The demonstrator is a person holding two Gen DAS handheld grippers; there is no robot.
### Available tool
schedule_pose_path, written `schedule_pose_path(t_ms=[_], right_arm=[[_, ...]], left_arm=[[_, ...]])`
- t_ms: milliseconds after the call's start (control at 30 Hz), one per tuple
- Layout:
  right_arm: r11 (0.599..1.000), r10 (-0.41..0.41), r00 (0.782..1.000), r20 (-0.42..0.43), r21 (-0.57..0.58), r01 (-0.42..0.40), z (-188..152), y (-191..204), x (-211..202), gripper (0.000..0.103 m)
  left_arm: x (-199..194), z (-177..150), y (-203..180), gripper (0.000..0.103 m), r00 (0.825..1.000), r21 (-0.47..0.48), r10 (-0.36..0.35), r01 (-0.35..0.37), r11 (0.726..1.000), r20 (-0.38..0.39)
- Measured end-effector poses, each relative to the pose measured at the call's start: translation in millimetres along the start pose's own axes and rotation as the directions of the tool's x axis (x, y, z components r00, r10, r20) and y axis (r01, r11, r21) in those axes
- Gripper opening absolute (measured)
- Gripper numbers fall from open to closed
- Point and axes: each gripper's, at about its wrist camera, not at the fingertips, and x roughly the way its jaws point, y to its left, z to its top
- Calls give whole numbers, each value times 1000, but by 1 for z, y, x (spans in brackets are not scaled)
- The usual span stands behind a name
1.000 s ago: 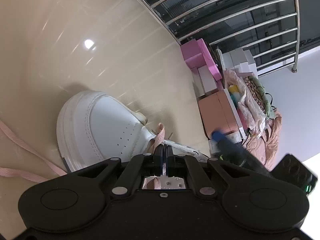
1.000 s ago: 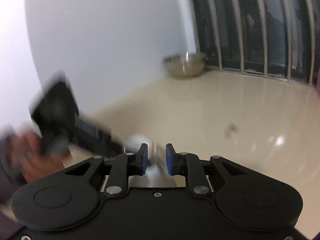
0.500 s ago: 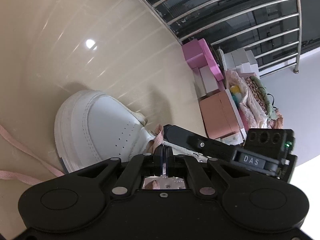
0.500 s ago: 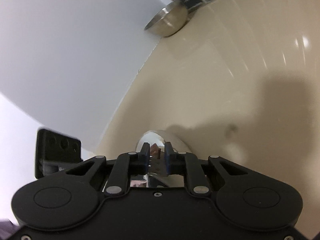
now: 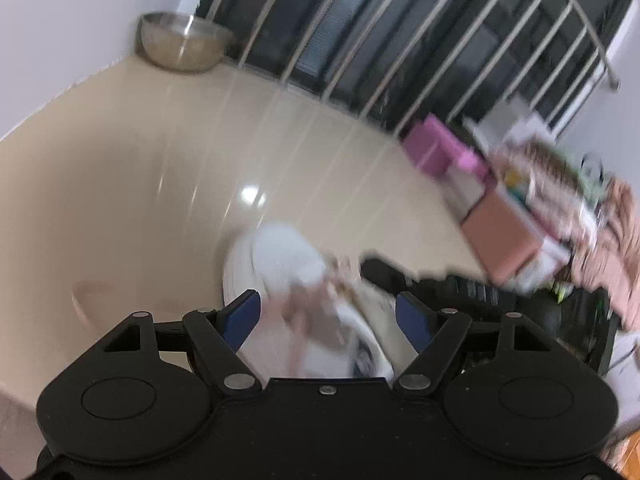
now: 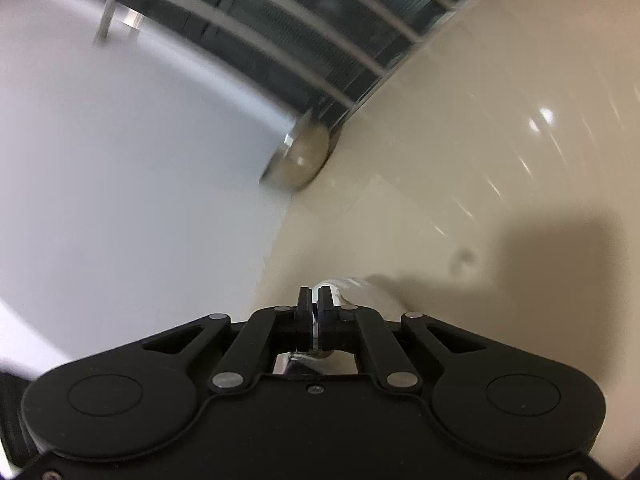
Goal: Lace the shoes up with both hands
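Over on the left, the left gripper (image 5: 326,312) has just sprung its jaws apart and they stand wide, blue pads (image 5: 240,318) clear on either side with nothing pressed between them. Through that gap sits the white shoe (image 5: 280,256) on the cream floor (image 5: 140,200), toe pointing away, all of it smeared by motion blur. The pink lace (image 5: 298,312) shows as a soft pinkish streak over the shoe's tongue, lying loose between the open fingers and not pinched by them. Far back by the white wall, a steel bowl (image 5: 182,42) rests on the floor next to the metal railing (image 5: 400,40). Just right of the shoe, the black body of the right gripper (image 5: 440,280) reaches in low toward the shoe's laced part. Further right along the railing are pink boxes (image 5: 440,152) and a cluttered pile of packages (image 5: 540,184).

In the right wrist view, the right gripper (image 6: 314,304) has just been closing and its jaws are now pressed nearly together. Only a thin pale sliver shows between them, and whether that is the lace cannot be told. The shoe's white edge (image 6: 340,282) peeks out just beyond the fingertips.
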Motion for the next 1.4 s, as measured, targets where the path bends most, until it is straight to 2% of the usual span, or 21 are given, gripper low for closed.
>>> schedule_pose_path(t_ms=[133,233,333,433,567,667,800,833,933,1000,1067,1133,1233,1267,1300,1333,1367,1400], right_arm=[[1000,-1,1000,23,19,0,-14,5,2,1],[999,-32,997,72,21,31,-9,2,-10,0],[998,-68,988,138,25,65,-1,-11,-27,0],[990,-135,959,249,-12,143,13,-18,-54,0],[967,-205,906,370,-66,245,36,-24,-94,0],[933,-276,845,458,-84,350,51,-30,-124,0],[870,-366,735,571,-71,487,67,-42,-167,0],[845,-390,699,599,-69,530,69,-44,-177,0],[726,-466,563,682,-69,685,73,-46,-201,0],[661,-507,487,711,-41,749,77,-50,-216,0],[605,-538,419,731,-11,796,79,-53,-228,0],[565,-553,368,747,11,825,80,-52,-234,0],[521,-560,311,768,34,853,79,-50,-240,0],[524,-558,313,769,34,851,77,-47,-241,0],[545,-535,364,762,-18,838,75,-42,-238,0],[568,-505,428,750,-86,819,73,-35,-234,0],[588,-460,521,719,-193,785,69,-25,-227,0],[598,-408,632,658,-331,730,64,-12,-214,0]], left_arm=[[6,-18,-12,69,992,91,124,-123,988,-8],[4,-21,-12,68,990,126,138,-139,982,21],[-1,-21,-14,61,987,175,150,-157,972,55],[-5,-20,-7,56,981,165,175,-188,968,87],[-6,-16,1,35,981,115,161,-174,978,112],[-4,-12,4,20,979,105,155,-169,980,129],[2,-5,9,18,973,136,161,-184,973,164],[4,-3,11,18,971,145,164,-190,971,175],[11,3,15,18,965,171,170,-205,964,202],[15,9,17,18,964,175,173,-209,962,203],[19,14,20,18,964,172,171,-208,963,204],[23,18,21,18,965,167,165,-200,965,203],[29,22,21,18,969,177,150,-185,967,197],[31,22,19,18,969,190,150,-188,964,197],[32,22,16,18,968,204,153,-193,960,197],[33,23,16,19,969,212,155,-196,957,195],[33,24,16,19,969,216,157,-197,956,190],[32,24,17,21,970,215,158,-197,957,187]])
